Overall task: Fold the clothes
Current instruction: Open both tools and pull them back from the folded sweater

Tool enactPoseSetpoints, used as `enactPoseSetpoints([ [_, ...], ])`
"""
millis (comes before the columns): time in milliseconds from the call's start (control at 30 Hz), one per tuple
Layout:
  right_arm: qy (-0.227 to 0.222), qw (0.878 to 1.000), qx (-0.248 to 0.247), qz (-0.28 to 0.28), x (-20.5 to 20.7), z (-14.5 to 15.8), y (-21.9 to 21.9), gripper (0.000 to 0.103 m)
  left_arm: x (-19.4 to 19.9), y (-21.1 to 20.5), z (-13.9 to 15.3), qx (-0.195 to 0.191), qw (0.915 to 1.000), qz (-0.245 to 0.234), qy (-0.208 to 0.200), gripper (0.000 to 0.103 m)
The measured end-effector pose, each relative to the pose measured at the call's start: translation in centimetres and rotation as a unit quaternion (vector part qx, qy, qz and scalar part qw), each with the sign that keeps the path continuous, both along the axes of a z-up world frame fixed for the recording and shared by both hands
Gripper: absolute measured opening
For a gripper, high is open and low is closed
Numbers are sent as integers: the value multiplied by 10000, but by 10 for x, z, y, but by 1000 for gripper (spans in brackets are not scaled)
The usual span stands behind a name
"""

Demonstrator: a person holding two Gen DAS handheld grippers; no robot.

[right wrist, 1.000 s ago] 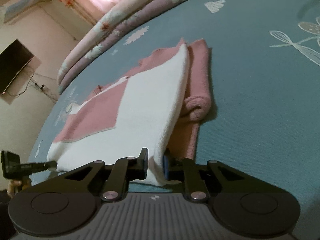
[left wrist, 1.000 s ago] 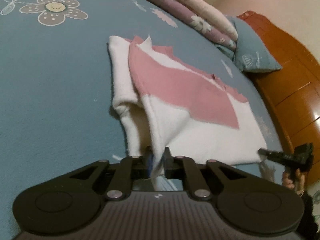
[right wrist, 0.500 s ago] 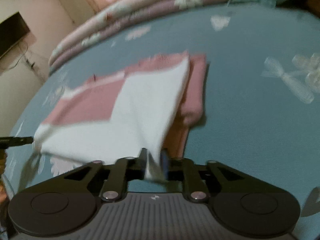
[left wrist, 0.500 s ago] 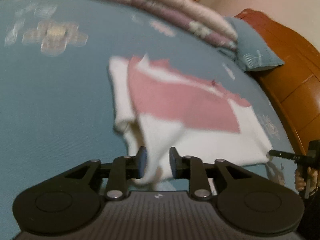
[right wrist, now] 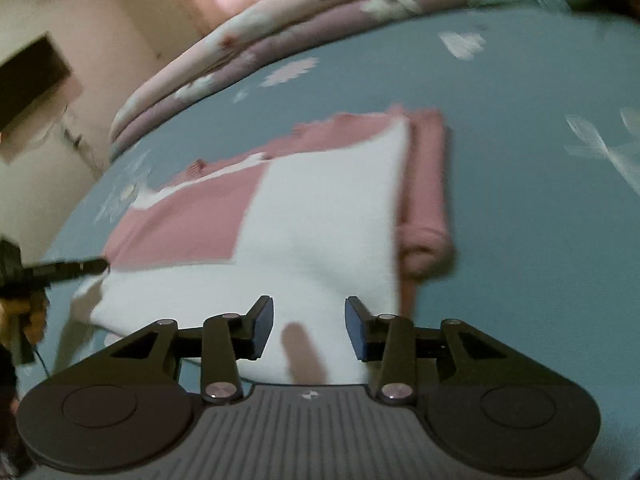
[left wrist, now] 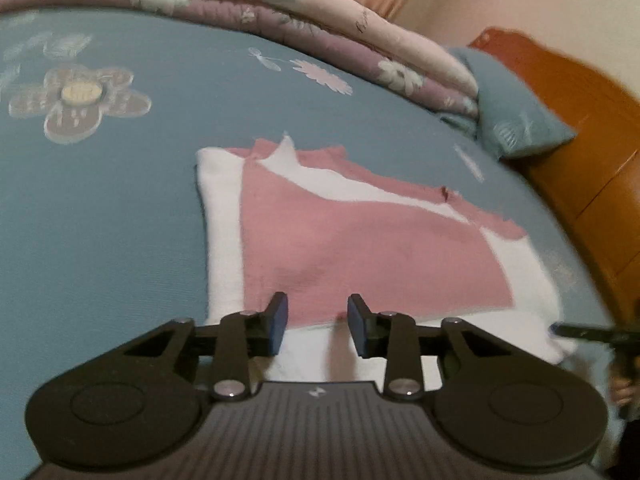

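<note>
A pink and white sweater (left wrist: 360, 248) lies folded flat on the blue bedsheet (left wrist: 100, 208). My left gripper (left wrist: 318, 326) hovers open over the sweater's near left edge, nothing between its blue pads. In the right wrist view the same sweater (right wrist: 320, 216) shows its white panel nearest, with a rolled pink sleeve (right wrist: 428, 208) along its right side. My right gripper (right wrist: 309, 328) is open above the white near edge, holding nothing. Each view shows the tip of the other gripper at the frame's side, the right gripper (left wrist: 592, 334) and the left gripper (right wrist: 60, 270).
A folded floral quilt (left wrist: 280, 12) runs along the far side of the bed, with a blue pillow (left wrist: 516, 116) beside an orange wooden headboard (left wrist: 580, 140). A dark screen (right wrist: 28, 80) hangs on the wall at left. A hand (right wrist: 20, 316) holds the other gripper.
Both grippers have let go of the sweater's near edge and opened wide. The lifted hem has dropped, and the sweater now lies flat on the bed.
</note>
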State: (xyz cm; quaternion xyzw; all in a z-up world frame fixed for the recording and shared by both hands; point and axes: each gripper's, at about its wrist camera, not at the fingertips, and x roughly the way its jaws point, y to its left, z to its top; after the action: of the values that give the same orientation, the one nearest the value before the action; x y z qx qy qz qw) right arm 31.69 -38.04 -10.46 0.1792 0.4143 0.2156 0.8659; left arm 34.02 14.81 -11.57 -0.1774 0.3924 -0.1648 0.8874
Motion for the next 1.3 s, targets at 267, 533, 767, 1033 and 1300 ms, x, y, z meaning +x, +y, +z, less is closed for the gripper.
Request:
enactPoseSetpoints([
  [267, 121, 9999, 64, 4, 1, 6, 11, 72, 13, -42, 34, 904, 9940, -421, 440, 53],
  [533, 60, 9948, 195, 1001, -8, 25, 93, 96, 0, -59, 41, 483, 9926, -726, 839, 80],
  [767, 522, 9912, 676, 1007, -3, 7, 66, 96, -7, -53, 28, -109, 9901, -610, 1263, 77],
  [1033, 358, 9959, 691, 460, -5, 10, 32, 98, 5, -49, 44, -454, 9902, -536, 1208, 77],
  [1300, 286, 9973, 258, 619, 0, 8, 54, 100, 92, -87, 27, -1026, 9883, -590, 967, 78],
])
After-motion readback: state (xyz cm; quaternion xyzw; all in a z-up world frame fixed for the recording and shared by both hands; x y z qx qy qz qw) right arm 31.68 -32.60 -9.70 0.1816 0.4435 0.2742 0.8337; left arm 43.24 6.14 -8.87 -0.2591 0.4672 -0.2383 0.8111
